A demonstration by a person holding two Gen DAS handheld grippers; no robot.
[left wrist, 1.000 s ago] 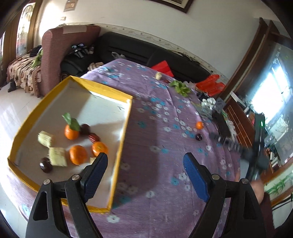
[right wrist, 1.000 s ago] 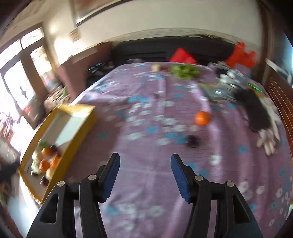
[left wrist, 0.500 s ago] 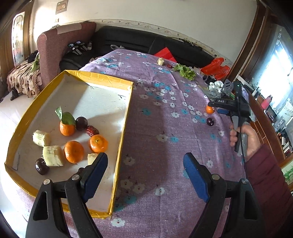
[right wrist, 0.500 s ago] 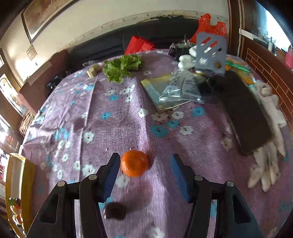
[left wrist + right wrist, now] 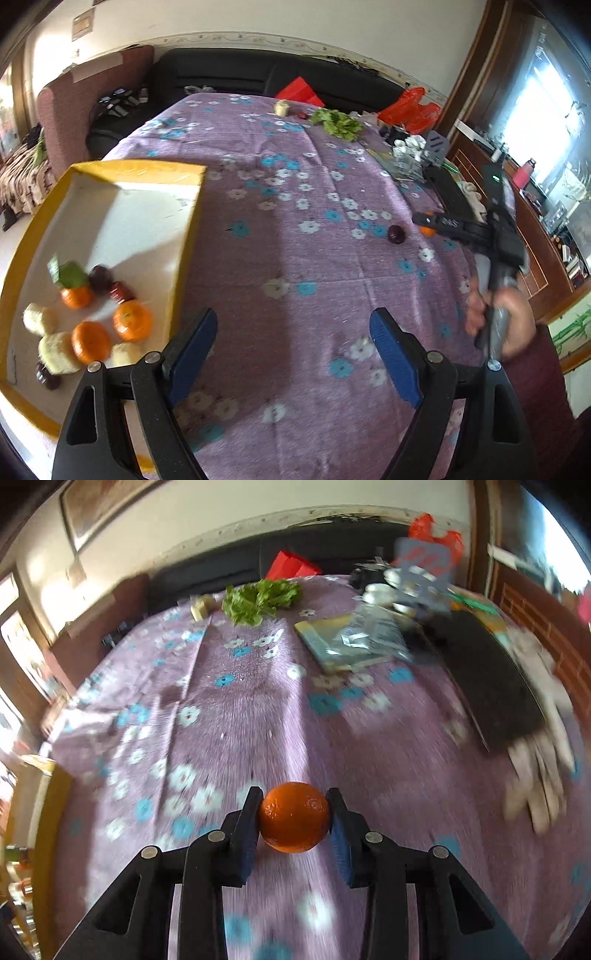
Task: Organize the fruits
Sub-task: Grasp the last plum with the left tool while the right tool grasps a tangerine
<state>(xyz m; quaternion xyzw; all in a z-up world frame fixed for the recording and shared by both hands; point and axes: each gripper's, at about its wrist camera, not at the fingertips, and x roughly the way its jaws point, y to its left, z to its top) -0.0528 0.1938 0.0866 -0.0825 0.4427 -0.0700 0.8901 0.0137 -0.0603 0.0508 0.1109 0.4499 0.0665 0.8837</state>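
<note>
Fruits are largely gathered already: the yellow-rimmed tray at the near left of the table holds three oranges, several pale cut pieces, a reddish date-like fruit and dark plums, all clustered at its near end, with the far end bare. Remaining loose items are few. One orange sits between the pads of the right gripper, both fingers pressed against its sides, so it is judged grasped; whether it has left the purple floral tablecloth cannot be told, as the right wrist view is blurred. In the left wrist view this gripper is well apart from the tray, toward the right of the table, with a dark plum lying on the cloth just beside it, untouched. Left gripper hangs over the cloth just right of the tray with its fingers spread wide and nothing between them. Outstanding, in my judgement: carrying the held orange across to the tray, then collecting the plum. A small pale item and a small red one near the leafy greens at the far edge may also need sorting; their nature is unclear.
</note>
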